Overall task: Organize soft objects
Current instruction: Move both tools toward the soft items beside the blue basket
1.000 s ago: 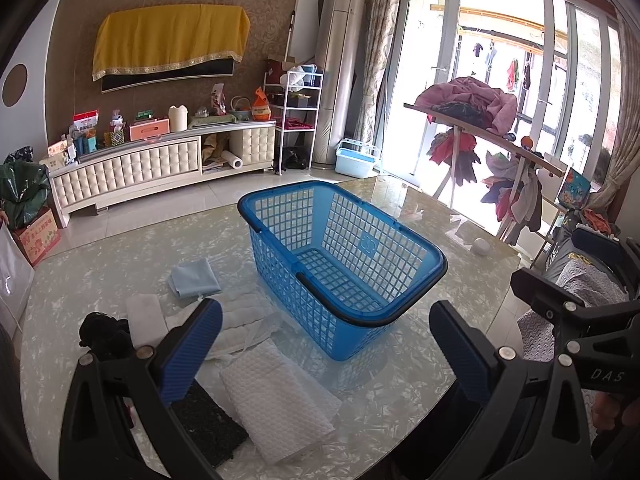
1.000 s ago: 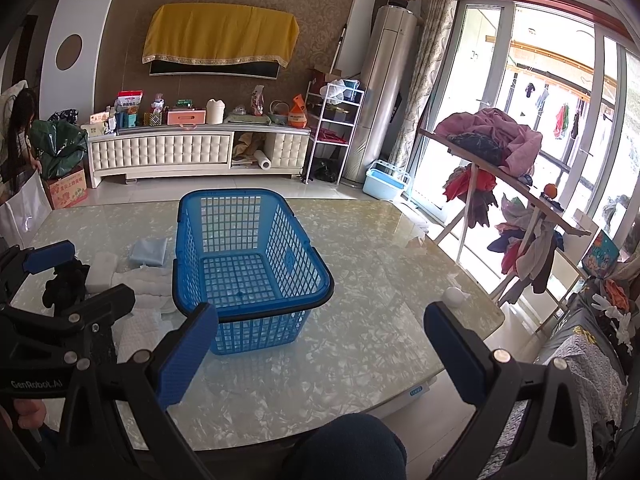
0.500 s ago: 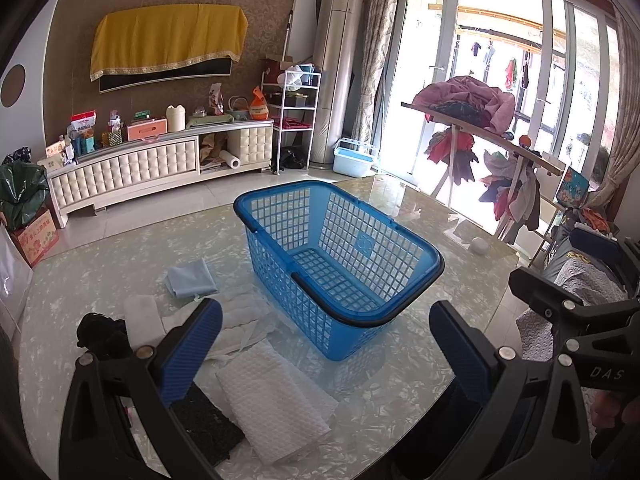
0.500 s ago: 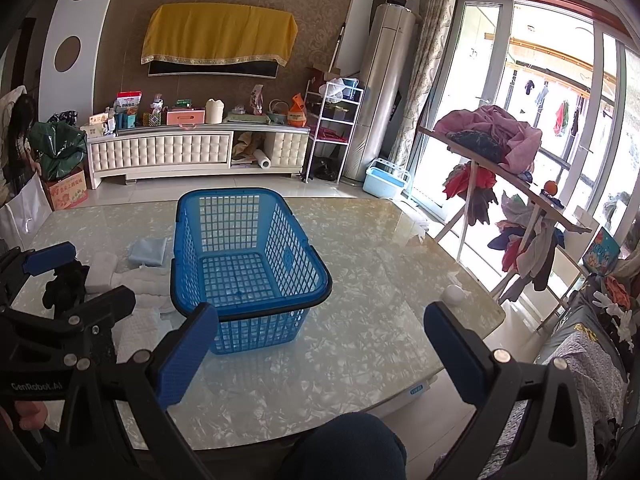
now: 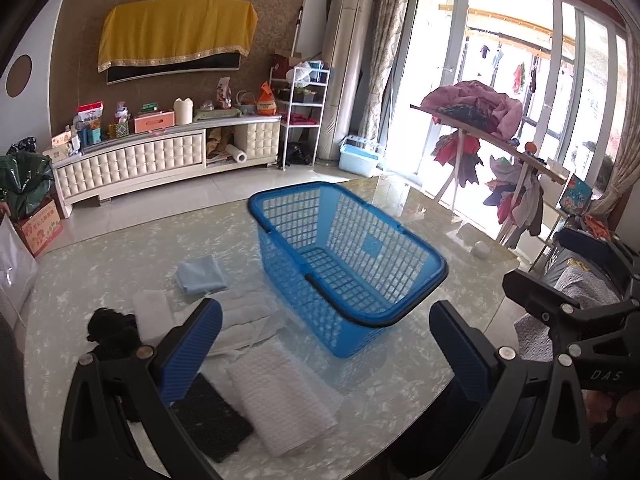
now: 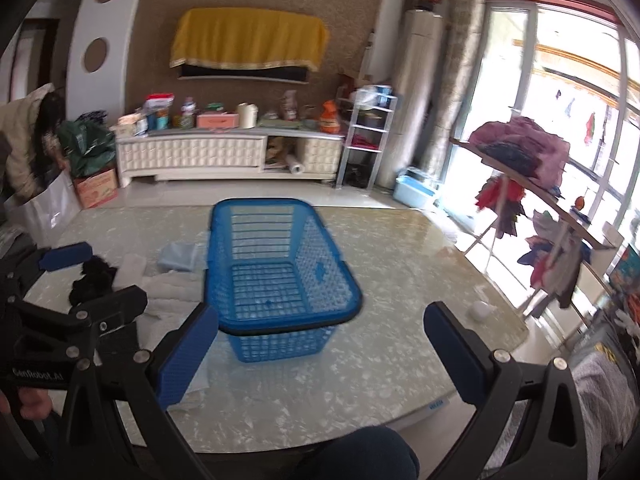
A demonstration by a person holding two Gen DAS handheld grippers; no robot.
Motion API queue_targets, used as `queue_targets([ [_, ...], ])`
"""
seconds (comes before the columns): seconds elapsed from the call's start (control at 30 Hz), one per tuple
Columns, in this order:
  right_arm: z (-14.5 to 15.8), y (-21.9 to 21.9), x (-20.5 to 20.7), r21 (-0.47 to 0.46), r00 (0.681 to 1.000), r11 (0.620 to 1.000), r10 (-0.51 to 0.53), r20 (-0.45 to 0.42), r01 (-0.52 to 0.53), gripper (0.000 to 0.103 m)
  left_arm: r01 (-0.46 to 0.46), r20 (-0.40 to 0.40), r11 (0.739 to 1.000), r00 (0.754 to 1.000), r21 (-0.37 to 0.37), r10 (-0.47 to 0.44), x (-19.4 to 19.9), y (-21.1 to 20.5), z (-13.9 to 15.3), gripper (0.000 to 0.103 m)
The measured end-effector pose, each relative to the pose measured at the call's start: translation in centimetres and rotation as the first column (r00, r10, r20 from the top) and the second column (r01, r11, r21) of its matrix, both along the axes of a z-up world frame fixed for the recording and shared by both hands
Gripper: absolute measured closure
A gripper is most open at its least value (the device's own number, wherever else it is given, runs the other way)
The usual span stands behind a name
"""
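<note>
An empty blue plastic basket (image 5: 344,256) stands on the marbled table; it also shows in the right wrist view (image 6: 276,276). Left of it lie soft items: a white waffle cloth (image 5: 280,396), a black pad (image 5: 210,416), a light blue folded cloth (image 5: 200,274), white cloths (image 5: 244,316) and a black bundle (image 5: 112,328). My left gripper (image 5: 324,356) is open and empty, above the cloths near the basket's front corner. My right gripper (image 6: 320,356) is open and empty, in front of the basket.
A small white ball (image 6: 480,311) lies near the table's right edge. A clothes rack (image 5: 492,136) stands right of the table. A white TV cabinet (image 5: 160,160) lines the far wall. The table's front edge (image 6: 400,420) is close below my right gripper.
My right gripper has swung its view to the left and slightly forward, with motion blur. My left gripper has barely moved. Both remain open.
</note>
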State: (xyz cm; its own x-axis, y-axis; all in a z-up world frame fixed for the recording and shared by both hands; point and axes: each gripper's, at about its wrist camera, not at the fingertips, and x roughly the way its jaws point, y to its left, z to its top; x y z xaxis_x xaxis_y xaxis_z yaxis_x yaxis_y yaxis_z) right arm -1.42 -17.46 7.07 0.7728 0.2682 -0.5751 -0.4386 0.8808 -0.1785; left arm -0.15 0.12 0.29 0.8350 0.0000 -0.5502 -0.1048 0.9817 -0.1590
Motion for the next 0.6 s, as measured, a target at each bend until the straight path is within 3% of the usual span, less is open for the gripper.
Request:
queue_targets([
  [0.3, -1.4, 3.7, 1.2, 0.006, 0.972, 0.981, 0.191, -0.136, -0.192, 0.0, -0.065, -0.13, 0.997, 0.989, 0.031, 0.069, -2.0, 4.6, -0.4, 0.0],
  [0.6, -3.3, 8.1, 0.7, 0.048, 0.875, 0.931, 0.358, -0.327, -0.363, 0.0, -0.144, -0.266, 0.99, 0.954, -0.012, 0.136, -3.9, 9.5, -3.0, 0.0],
])
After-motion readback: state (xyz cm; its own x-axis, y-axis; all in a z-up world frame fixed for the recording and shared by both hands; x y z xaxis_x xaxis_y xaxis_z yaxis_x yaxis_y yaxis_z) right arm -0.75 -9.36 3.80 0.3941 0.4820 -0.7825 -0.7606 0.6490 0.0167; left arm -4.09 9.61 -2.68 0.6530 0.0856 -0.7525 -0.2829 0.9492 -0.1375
